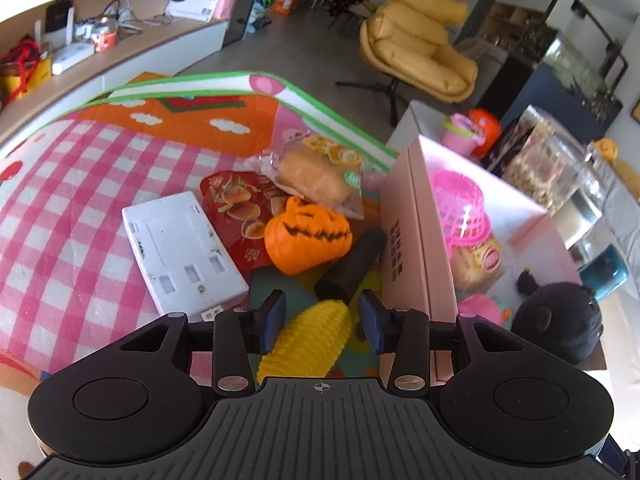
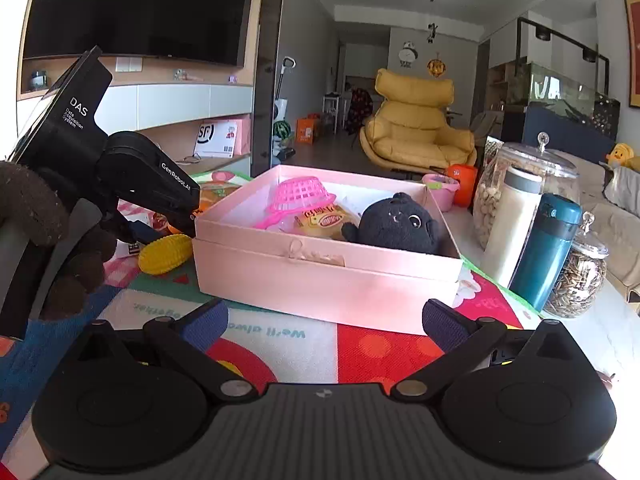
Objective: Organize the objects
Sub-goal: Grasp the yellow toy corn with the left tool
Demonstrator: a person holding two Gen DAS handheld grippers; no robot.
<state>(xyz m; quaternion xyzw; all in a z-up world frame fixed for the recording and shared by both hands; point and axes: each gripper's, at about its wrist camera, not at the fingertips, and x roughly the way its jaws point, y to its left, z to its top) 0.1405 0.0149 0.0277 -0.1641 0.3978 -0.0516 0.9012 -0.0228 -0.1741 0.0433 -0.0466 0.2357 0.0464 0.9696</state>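
Left hand-held gripper (image 1: pixel 322 318) is hovering with jaws apart astride one yellow corn toy (image 1: pixel 310 338), not pressing it. One orange pumpkin (image 1: pixel 306 236) and one black cylinder (image 1: pixel 352 266) are lying just beyond, the pink box (image 1: pixel 404 240) to the right. Right hand-held gripper (image 2: pixel 325 320) is standing released before the box, which is holding one pink basket (image 2: pixel 300 196) and one black plush (image 2: pixel 394 222). "GenRobot.AI" is reading on the left unit.

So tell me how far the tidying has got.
Done: pink basket, a snack pack and black plush lie in the pink box. In hand: left gripper straddles the yellow corn toy, not gripping. Left: pumpkin, bread bag, white panel.
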